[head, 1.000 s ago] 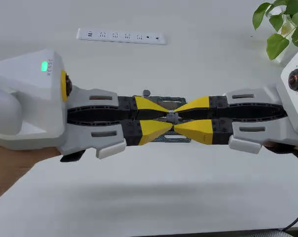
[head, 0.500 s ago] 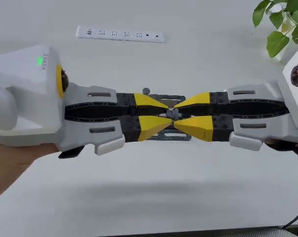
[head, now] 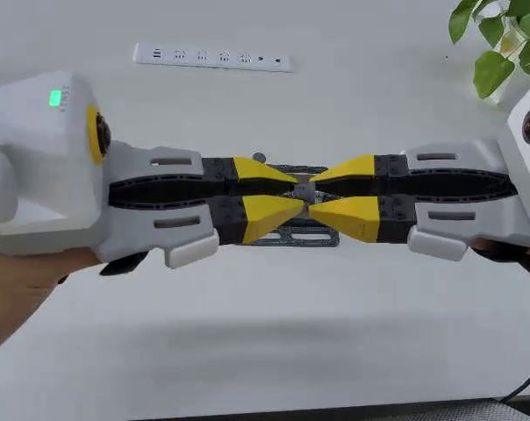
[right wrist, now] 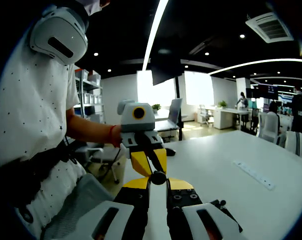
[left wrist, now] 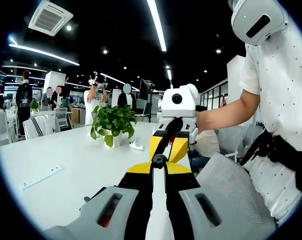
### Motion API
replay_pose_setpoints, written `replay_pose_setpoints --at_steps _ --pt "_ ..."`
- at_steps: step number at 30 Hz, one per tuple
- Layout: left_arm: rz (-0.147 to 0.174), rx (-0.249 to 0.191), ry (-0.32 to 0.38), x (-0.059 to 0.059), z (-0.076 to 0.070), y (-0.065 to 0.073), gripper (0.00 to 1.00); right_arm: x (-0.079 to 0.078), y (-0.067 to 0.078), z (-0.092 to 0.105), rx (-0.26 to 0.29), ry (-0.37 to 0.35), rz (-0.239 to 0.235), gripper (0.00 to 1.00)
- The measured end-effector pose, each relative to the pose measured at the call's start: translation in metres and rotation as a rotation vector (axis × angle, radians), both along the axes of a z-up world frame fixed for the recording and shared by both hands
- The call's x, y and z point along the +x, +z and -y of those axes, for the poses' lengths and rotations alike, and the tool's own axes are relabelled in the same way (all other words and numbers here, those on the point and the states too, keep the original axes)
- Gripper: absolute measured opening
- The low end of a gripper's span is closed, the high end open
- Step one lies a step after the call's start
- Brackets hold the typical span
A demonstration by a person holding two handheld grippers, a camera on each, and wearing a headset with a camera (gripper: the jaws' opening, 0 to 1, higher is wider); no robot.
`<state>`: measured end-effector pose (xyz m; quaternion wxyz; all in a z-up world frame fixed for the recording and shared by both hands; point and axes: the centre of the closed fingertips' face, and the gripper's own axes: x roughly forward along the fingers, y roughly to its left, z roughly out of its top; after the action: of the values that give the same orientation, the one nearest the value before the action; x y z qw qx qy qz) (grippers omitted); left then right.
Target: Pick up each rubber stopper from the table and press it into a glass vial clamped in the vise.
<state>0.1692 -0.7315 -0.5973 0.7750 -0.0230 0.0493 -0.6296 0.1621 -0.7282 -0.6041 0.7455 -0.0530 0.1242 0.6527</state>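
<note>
White table [head: 247, 333], stopper [head: 305, 188] pinched between left tool [head: 298, 190] and right tool [head: 311, 194]

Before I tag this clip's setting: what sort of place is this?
Probably an open-plan office: long white tables, ceiling strip lights, a potted plant, and people standing further back.

I see yellow tips, black fingers and white-grey shells on the left gripper [head: 297, 191] and right gripper [head: 315, 194]. White table [head: 274, 298], white power strip [head: 212, 58], green plant [head: 502, 39], white dark-dotted shirt [left wrist: 286, 100].
</note>
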Motion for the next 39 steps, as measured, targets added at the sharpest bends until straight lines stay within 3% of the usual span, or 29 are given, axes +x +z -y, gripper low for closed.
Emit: replay_pose_setpoints --at_steps 23,39 --pt "-0.052 -0.055 -0.020 -0.0003 -0.0027 0.0047 0.04 -0.0035 0.0044 -0.0005 -0.002 0.028 0.006 0.07" --pt "-0.059 -0.038 -0.035 -0.0021 -0.0056 -0.0017 0.04 -0.0059 -0.0015 -0.0046 -0.024 0.039 -0.015 0.05"
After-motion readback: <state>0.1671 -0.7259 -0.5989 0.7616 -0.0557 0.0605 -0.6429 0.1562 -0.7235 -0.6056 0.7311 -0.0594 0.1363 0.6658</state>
